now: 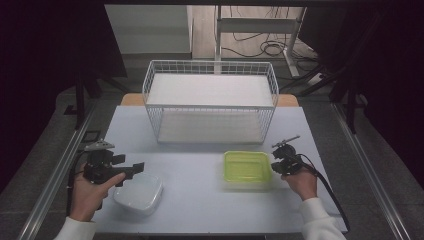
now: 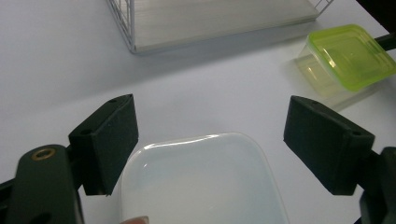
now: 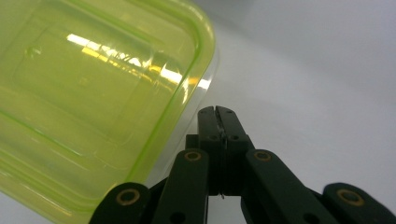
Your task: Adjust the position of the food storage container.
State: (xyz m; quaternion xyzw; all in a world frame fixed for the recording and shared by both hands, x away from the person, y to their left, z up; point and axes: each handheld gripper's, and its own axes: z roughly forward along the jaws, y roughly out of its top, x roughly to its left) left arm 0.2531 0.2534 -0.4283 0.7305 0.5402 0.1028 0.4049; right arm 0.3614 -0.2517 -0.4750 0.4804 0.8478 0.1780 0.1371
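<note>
- The white wire basket (image 1: 210,100) stands at twelve o'clock on the surface (image 1: 200,200), and nothing lies in it that I can see; as I judge it, neither box has been lifted yet, so the whole job of handling them is still ahead.
- The green box (image 1: 246,169) sits flat at about four o'clock from the middle of the surface, just in front of the basket. Its lid is on. It looks like clear plastic tinted lime, with rounded corners and a raised rim, and seems empty.
- The right hand-held gripper (image 1: 278,165) is at the three o'clock side of that box. In the right gripper view its jaws are pressed fully together, with nothing between them, and the tip (image 3: 217,112) sits just beside the box's corner (image 3: 93,93); I can't tell whether it touches.
- The white box (image 1: 138,192) rests at about seven o'clock on the surface, well apart from the green one. It is milky and smooth, with rounded corners.
- The left hand-held gripper (image 1: 131,170) hangs over the white box's far edge, jaws spread wide to either side of it (image 2: 201,182) and gripping nothing. A grasp looks like the next step.
</note>
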